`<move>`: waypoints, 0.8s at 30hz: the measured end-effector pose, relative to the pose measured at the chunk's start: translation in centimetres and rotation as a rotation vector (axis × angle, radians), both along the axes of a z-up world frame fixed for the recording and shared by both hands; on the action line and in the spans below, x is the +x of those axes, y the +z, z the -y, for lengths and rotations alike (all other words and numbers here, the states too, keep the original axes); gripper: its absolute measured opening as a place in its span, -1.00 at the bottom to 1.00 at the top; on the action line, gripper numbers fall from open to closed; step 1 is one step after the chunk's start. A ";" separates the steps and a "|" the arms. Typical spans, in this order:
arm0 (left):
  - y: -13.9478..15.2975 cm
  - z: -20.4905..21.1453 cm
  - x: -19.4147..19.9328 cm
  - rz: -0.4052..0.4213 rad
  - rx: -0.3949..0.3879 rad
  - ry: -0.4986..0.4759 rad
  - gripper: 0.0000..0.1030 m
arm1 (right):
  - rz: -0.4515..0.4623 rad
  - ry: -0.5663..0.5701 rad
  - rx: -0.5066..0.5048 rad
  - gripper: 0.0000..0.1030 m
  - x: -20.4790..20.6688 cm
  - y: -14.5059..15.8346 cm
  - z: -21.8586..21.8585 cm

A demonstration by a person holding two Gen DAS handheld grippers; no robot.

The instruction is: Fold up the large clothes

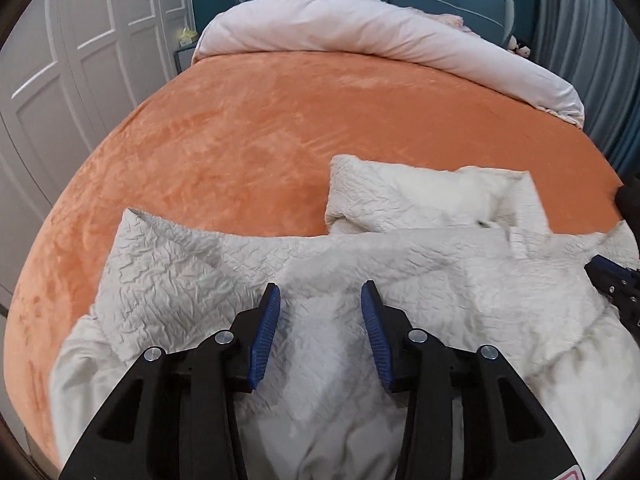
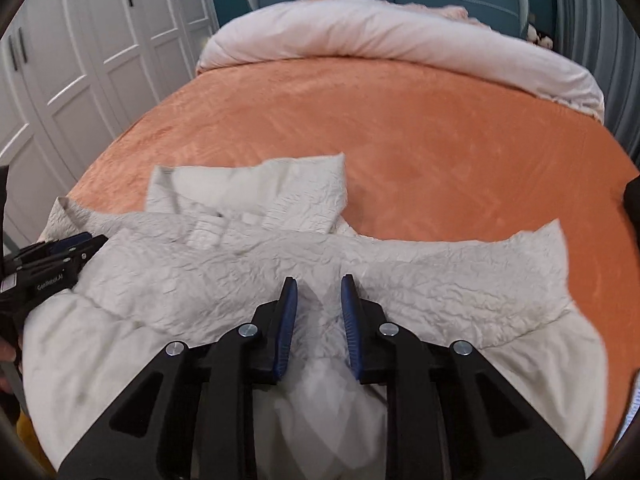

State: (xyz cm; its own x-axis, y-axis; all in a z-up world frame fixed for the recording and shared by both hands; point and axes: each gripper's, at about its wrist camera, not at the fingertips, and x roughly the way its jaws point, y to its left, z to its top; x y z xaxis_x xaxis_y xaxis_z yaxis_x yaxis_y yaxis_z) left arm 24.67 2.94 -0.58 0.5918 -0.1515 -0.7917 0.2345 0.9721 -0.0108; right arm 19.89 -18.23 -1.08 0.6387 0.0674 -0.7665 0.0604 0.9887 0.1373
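Left wrist view: the cream crinkled coat [image 1: 360,248] lies across the lower half of the frame on the bed's orange cover [image 1: 248,128], its collar end upper right of centre. It looks partly gathered, no neat fold yet, so most folding seems left. The left tool [image 1: 320,320] stands released, pads apart above the fabric, gripping nothing.

Right wrist view: the coat [image 2: 280,256] spreads across the lower frame. The right tool [image 2: 319,312] is narrowly parted, nothing pinched. At far left, the other tool's body reads "GenRobot.AI".
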 end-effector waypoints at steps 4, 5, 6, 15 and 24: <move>-1.0 0.0 1.1 -0.007 -0.010 0.017 -0.13 | -0.017 -0.006 0.017 -0.60 1.3 -1.9 0.0; -1.4 0.1 1.3 -0.004 -0.009 0.019 -0.11 | -0.016 -0.007 0.022 -0.61 1.4 -2.1 0.1; -1.7 0.2 1.6 -0.001 -0.008 0.020 -0.11 | -0.014 -0.008 0.028 -0.61 1.5 -2.3 0.2; -3.6 0.2 2.3 -0.004 -0.031 0.027 -0.09 | 0.005 -0.019 0.082 -0.61 1.7 -4.2 0.9; -4.3 0.3 2.5 -0.004 -0.044 0.031 -0.08 | 0.016 -0.020 0.094 -0.61 1.4 -4.8 1.4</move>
State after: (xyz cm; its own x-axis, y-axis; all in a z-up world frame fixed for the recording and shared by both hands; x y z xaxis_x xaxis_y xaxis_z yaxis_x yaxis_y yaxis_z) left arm 27.13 2.67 -4.91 0.5939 -0.1674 -0.7869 0.2038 0.9775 -0.0541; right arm 21.33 -19.66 -5.86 0.6524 0.1252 -0.7475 0.0776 0.9700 0.2302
